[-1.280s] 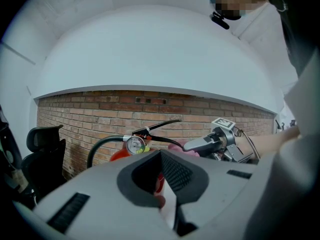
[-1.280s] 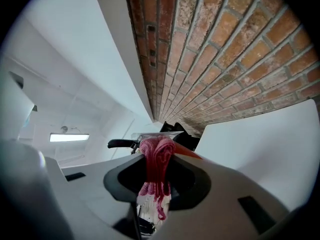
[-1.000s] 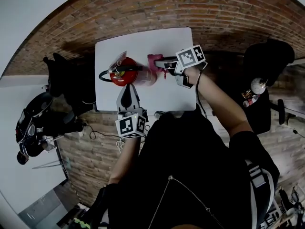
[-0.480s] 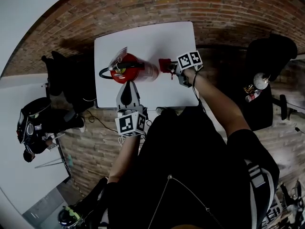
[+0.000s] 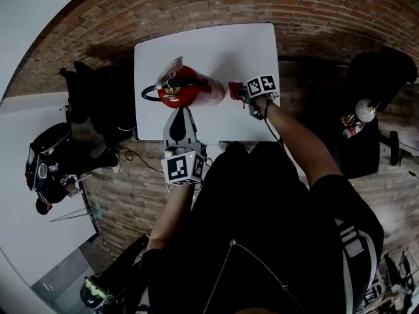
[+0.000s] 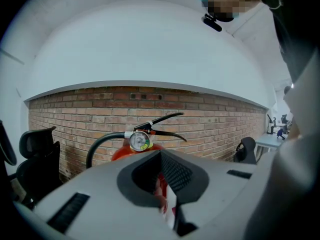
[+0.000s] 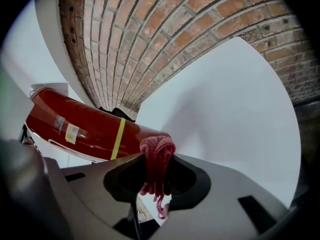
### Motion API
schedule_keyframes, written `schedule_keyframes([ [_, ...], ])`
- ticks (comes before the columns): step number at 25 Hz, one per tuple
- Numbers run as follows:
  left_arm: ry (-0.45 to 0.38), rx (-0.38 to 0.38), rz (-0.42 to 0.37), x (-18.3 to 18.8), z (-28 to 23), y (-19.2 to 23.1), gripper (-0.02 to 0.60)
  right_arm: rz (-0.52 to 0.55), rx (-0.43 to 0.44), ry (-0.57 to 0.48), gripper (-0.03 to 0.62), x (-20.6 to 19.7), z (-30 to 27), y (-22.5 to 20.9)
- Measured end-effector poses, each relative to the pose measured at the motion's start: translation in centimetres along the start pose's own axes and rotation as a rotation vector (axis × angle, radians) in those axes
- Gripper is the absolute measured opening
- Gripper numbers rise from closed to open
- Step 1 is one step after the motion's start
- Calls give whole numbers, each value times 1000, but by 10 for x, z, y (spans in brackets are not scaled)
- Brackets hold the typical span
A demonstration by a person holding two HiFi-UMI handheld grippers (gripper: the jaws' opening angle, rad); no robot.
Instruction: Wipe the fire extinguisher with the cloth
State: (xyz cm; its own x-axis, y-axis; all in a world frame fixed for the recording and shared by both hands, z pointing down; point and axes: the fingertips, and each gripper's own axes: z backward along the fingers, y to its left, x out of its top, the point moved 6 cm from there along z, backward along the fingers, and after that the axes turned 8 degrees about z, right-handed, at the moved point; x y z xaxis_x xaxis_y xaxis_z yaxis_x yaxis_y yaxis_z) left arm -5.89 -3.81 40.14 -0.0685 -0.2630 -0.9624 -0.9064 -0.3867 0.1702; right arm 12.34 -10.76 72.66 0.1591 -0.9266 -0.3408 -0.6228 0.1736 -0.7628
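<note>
We rate the fire extinguisher (image 5: 185, 91) heavy, rigid and slick.
Our right gripper (image 7: 156, 184) clenches the soft cloth (image 7: 156, 156) against its side; left gripper (image 6: 162, 194) pinches below the gauge, bracing.

The head view looks steeply down from high above the fire extinguisher (image 5: 186, 90) on the white table (image 5: 249, 51). The left gripper view sits low and very close by it, facing the brick wall (image 6: 75, 114) behind. The right gripper view looks along its red side from its bottom end. All three views share the fire extinguisher.
</note>
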Motion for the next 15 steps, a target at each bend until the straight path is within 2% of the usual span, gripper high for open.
schedule_keyframes([
  [10, 22, 39, -5, -3, 12, 17, 9, -104, -11, 12, 115, -19, -40, -24],
  [15, 32, 62, 1, -8, 18, 25, 9, -100, -35, 4, 115, -25, -59, -23],
])
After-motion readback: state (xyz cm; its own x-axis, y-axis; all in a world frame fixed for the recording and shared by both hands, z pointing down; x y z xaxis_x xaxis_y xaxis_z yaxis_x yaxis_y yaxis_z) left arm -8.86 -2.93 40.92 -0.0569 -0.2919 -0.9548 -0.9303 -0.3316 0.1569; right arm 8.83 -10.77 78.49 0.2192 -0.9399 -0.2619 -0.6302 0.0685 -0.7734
